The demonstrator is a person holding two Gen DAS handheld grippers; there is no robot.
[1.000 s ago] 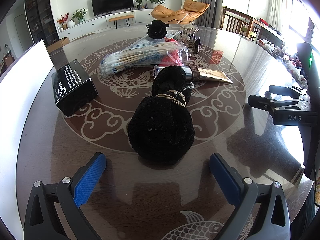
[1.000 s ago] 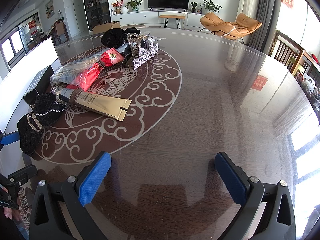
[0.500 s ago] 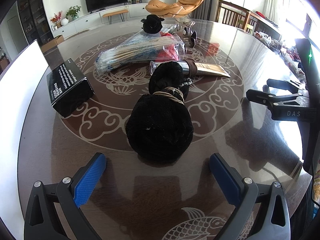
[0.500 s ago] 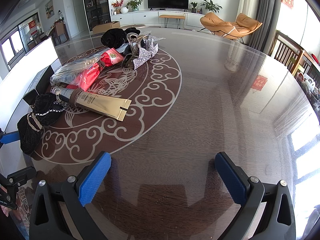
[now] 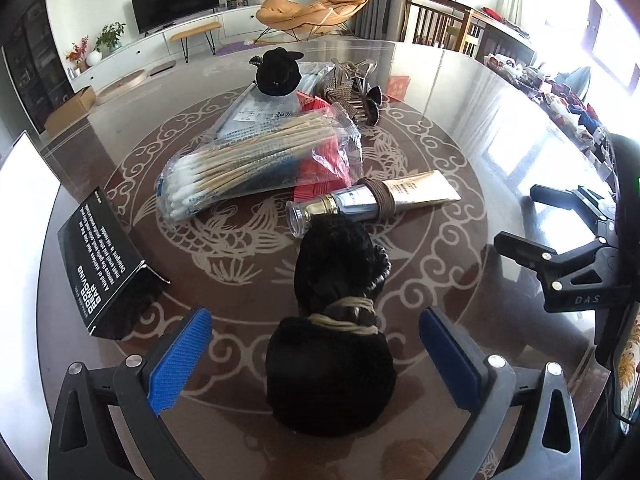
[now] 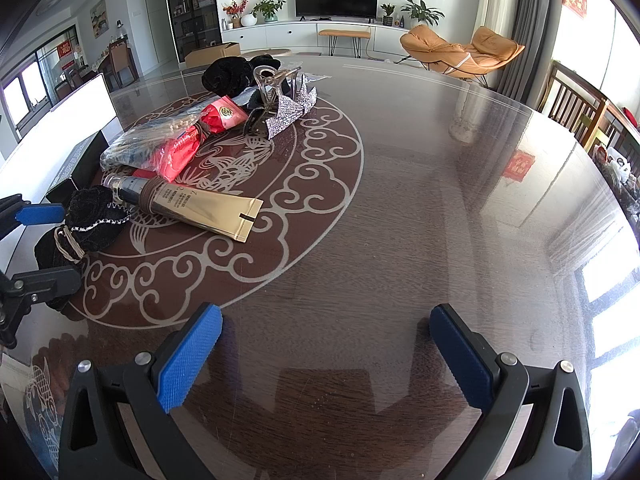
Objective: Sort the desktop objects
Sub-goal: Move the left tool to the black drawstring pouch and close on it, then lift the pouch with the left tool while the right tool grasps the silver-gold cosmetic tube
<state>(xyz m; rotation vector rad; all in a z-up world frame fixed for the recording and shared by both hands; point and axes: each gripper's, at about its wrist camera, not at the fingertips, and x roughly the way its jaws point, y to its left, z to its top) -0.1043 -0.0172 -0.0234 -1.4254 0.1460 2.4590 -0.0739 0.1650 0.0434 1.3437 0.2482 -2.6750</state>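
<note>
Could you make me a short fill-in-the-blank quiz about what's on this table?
1. The black pouch lies between the blue pads of the ___ hand-held gripper.
2. The right hand-held gripper holds ___.
3. The cotton swabs are in a clear plastic ___.
4. The gold tube is lying ___.

Missing words: left; nothing; bag; flat

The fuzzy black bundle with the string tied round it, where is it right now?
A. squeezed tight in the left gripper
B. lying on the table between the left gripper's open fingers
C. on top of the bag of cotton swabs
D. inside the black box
B: the fuzzy black bundle lies on the table inside the gap of the left gripper, whose blue pads stand wide apart, clear of its sides.
</note>
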